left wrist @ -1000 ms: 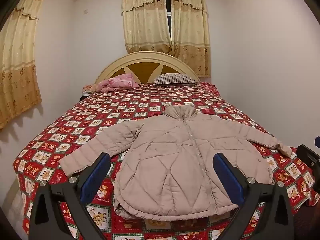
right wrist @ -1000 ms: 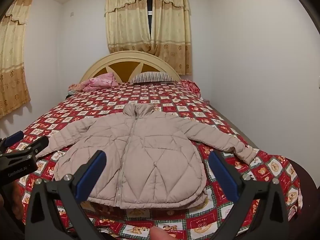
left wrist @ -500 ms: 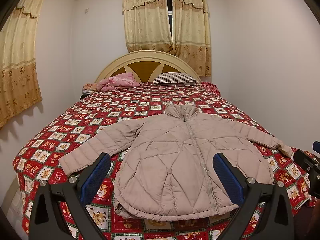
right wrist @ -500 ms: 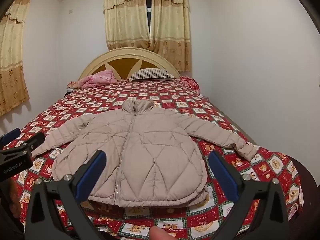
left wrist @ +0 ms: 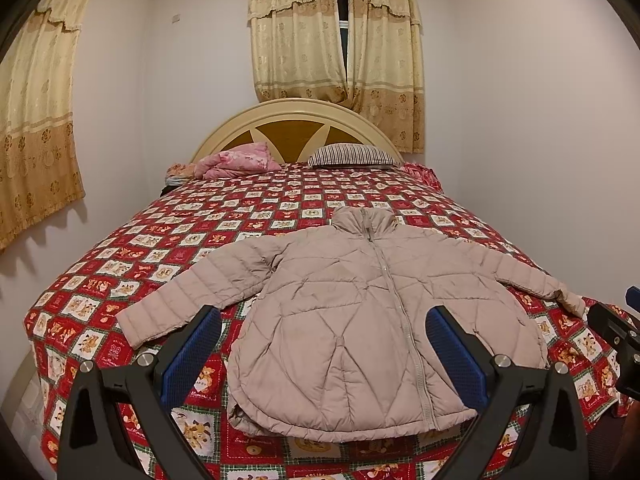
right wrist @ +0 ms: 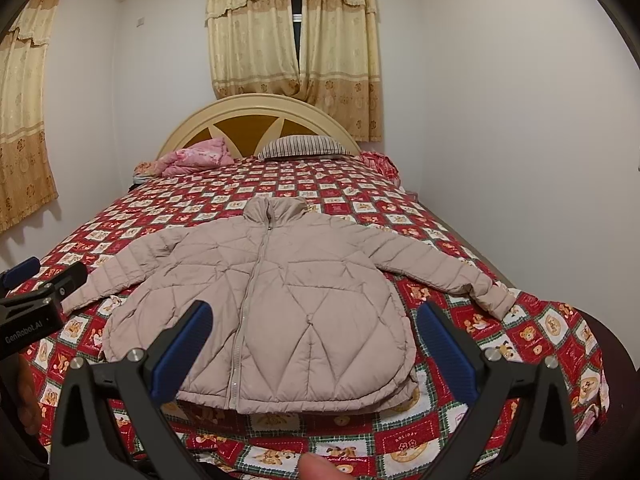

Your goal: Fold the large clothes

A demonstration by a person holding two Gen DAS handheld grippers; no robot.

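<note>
Folding not yet begun: the jacket lies spread out on the bed.

The puffer jacket (left wrist: 360, 316) lies flat and zipped, front up, on the near half of the bed (left wrist: 120, 264), collar toward the headboard, both sleeves stretched out sideways; no fold shows, so by my judgement the whole task is left. The left hand-held gripper (left wrist: 320, 344) and right hand-held gripper (right wrist: 316, 340) hover above the hem, each with fingers wide apart and holding nothing.
</note>
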